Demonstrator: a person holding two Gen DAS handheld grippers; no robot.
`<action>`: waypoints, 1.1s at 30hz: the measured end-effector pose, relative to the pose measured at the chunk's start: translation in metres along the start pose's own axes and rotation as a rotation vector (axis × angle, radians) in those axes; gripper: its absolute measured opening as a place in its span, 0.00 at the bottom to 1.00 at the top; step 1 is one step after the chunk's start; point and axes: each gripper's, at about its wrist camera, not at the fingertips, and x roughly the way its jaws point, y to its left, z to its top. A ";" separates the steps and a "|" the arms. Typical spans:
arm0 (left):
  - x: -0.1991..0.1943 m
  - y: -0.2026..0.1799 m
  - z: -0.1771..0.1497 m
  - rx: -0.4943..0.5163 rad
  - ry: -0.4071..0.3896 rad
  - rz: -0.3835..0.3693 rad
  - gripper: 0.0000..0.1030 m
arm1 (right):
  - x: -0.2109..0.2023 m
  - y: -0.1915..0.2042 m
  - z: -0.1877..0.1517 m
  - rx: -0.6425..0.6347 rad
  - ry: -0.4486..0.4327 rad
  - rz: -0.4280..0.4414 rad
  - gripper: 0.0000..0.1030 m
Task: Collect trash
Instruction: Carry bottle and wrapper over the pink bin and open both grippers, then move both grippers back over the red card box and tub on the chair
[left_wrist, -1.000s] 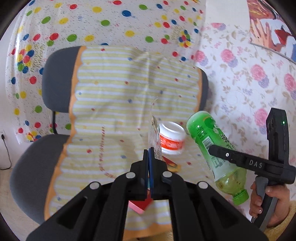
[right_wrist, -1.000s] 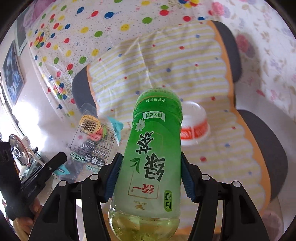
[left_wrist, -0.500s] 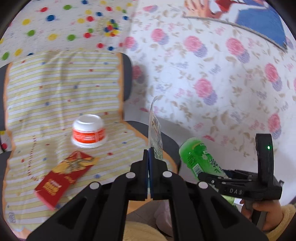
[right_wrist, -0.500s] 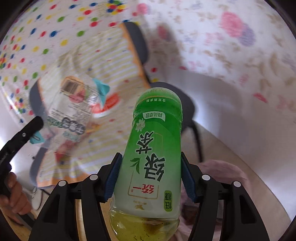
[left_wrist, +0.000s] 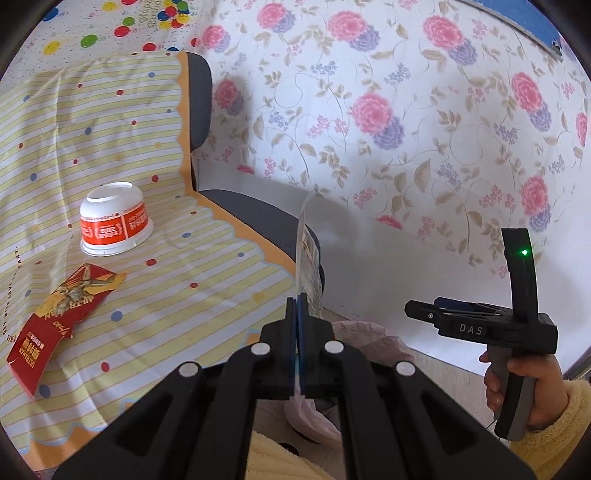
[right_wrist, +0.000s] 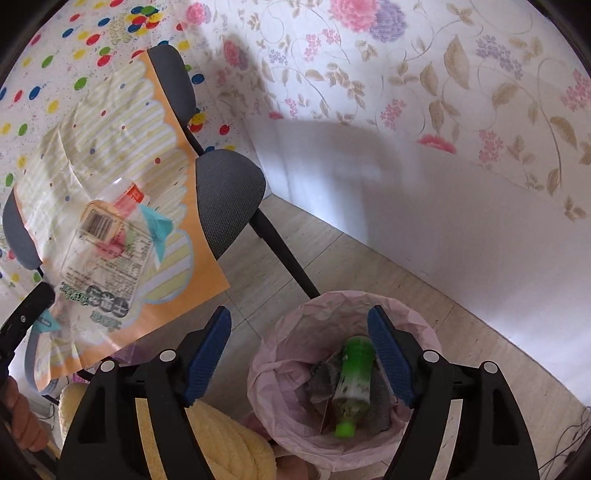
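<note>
1. Left gripper (left_wrist: 297, 306), at the lower middle of its own view, is pinching the bottom edge of a clear plastic wrapper (left_wrist: 309, 258), which is standing edge-on above the pressed-together jaws; in the right wrist view the same wrapper is hanging at the left of the frame, its barcode showing.
2. Lying at the left of the left wrist view, on the striped cloth (left_wrist: 207, 258) covering the chair (left_wrist: 258, 218), are a red carton (left_wrist: 59, 317) and, above it, an upturned red-and-white cup (left_wrist: 116, 223); both are waiting to be collected.
3. Right gripper (right_wrist: 299, 354), at the lower middle of its view, is hanging spread wide and holding nothing, directly over the bin.
4. Sitting at the lower right of that view, the pink-lined trash bin (right_wrist: 295, 325) is already holding the green tea bottle (right_wrist: 352, 384), cap down, among grey scraps.
5. Judging by this, one item is binned, the wrapper is next to go in, and two pieces are remaining on the chair.
</note>
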 end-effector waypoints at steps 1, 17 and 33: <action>0.003 -0.005 0.000 0.010 0.007 -0.004 0.00 | 0.000 -0.001 0.001 0.001 -0.002 0.006 0.74; 0.082 -0.082 -0.008 0.124 0.207 -0.162 0.00 | -0.062 -0.047 0.000 0.088 -0.154 -0.043 0.74; 0.090 -0.054 -0.018 0.086 0.233 -0.091 0.27 | -0.064 -0.029 0.002 0.051 -0.153 -0.019 0.74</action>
